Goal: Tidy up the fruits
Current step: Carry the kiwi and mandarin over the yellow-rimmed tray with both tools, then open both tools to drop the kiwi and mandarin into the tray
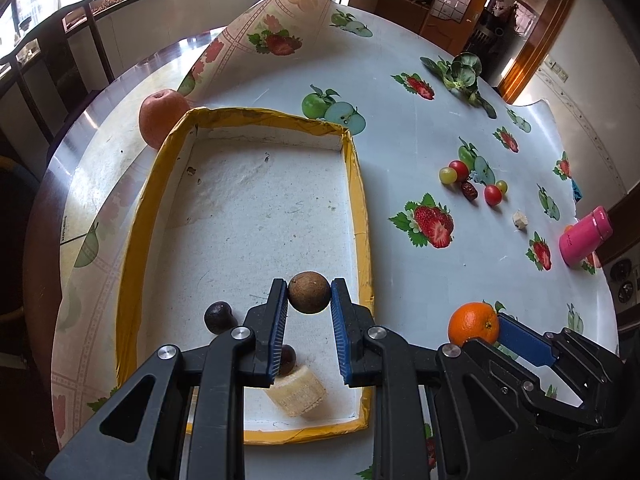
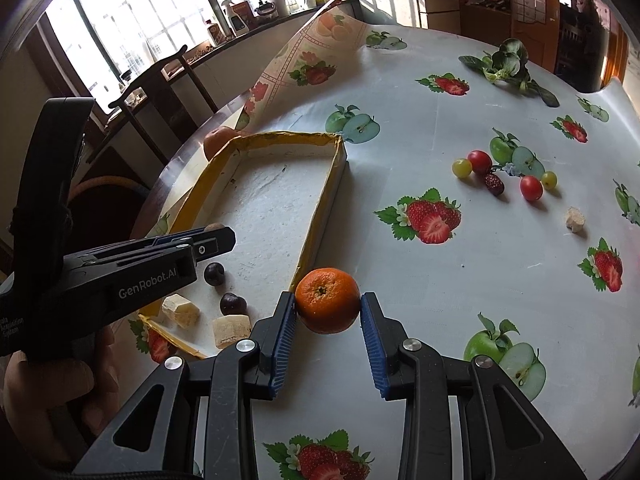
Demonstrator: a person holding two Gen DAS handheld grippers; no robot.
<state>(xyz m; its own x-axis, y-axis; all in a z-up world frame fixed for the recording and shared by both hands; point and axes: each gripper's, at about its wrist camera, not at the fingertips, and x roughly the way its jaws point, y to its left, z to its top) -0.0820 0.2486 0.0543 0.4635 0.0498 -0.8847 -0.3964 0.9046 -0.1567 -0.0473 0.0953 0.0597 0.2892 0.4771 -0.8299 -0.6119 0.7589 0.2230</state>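
Brown round fruit [image 1: 309, 292] clamped in left gripper [image 1: 309, 309] jaws over yellow-rimmed tray [image 1: 136, 216]; right gripper [image 2: 328, 325] jaws pinch orange [image 2: 328, 300] on surface just outside tray.

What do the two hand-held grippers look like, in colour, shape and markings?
Both grippers, the left gripper and the right gripper, have black plastic bodies with triangular cut-outs, silver round rivets at the joints, and two fingers lined with ribbed blue pads. In the right wrist view, the left one's side bears white lettering "GenRobot.AI". A bare hand grips it. No cables show.
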